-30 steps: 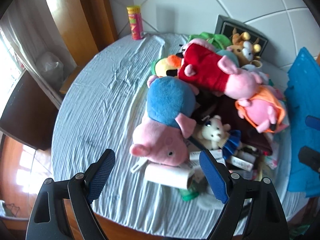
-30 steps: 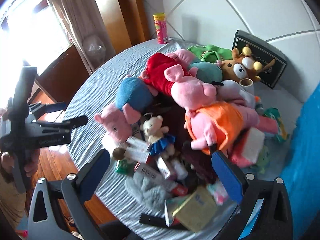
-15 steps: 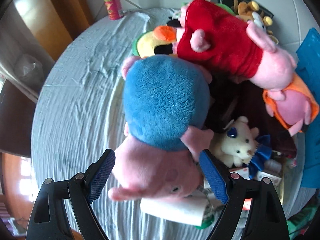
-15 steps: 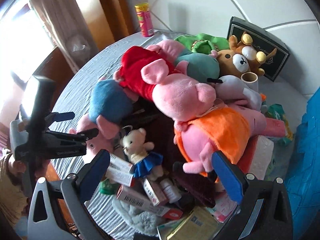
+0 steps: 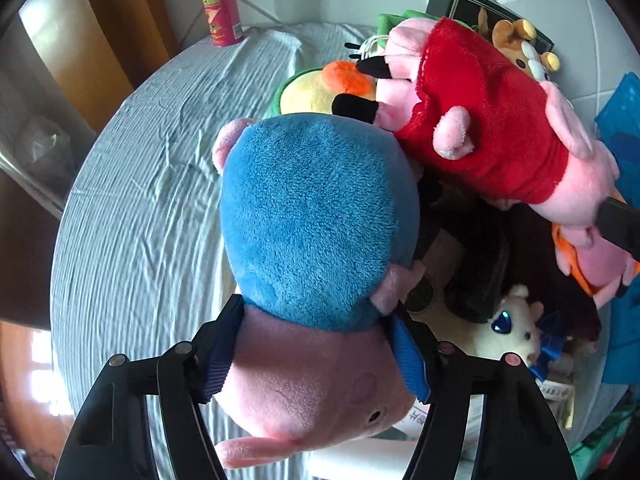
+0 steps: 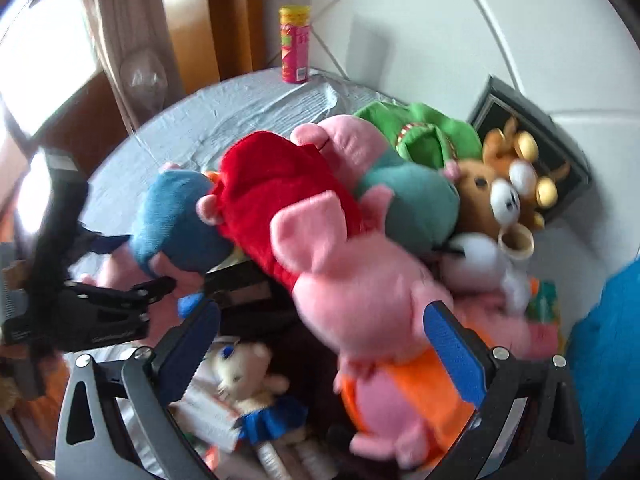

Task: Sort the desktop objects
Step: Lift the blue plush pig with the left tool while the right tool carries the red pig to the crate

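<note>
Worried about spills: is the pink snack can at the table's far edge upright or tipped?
Upright: the snack can stands on its base on the tablecloth, lid up.

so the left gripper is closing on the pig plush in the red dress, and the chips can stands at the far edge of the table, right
Not quite. In the left wrist view the left gripper is closing on the pig plush in the blue shirt, its pads against the neck; the red-dressed pig lies beyond. The chips can does stand at the far edge.

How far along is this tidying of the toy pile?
Barely started: nothing looks sorted, the toys lie heaped on the table. In hand: the left gripper is closing on the blue-shirted pig plush. The right gripper is open over the red-dressed pig. Everything else remains.
</note>
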`<act>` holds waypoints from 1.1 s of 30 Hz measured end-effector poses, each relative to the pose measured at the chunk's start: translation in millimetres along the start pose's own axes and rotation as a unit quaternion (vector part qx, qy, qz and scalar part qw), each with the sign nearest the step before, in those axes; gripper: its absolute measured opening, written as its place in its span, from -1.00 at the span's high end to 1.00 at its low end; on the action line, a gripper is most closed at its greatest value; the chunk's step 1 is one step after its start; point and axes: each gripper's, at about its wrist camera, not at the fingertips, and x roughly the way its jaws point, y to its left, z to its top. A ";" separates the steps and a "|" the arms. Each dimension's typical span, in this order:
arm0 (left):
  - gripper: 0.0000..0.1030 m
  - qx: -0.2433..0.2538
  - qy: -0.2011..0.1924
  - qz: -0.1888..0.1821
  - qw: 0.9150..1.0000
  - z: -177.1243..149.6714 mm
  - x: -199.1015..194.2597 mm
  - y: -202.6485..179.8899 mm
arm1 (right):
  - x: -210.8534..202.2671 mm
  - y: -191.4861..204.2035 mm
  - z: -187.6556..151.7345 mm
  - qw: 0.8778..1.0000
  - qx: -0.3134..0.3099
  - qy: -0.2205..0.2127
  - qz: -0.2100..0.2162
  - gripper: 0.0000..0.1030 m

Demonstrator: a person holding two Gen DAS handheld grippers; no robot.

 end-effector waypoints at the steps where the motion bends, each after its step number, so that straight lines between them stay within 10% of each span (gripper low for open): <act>1: -0.33 -0.002 0.001 0.000 1.000 -0.5 1.4 -1.4 | 7.6 1.4 3.6 1.000 -0.010 0.006 -0.005 -1.00; 18: -0.36 -0.014 -0.011 0.012 1.000 8.4 11.7 -16.4 | 91.2 8.8 14.5 0.995 -0.080 0.023 -0.048 -1.00; 33: -0.23 -0.011 -0.112 0.015 0.994 9.5 -93.6 -14.0 | 7.7 3.3 15.0 0.999 -0.015 -0.028 -0.012 -0.46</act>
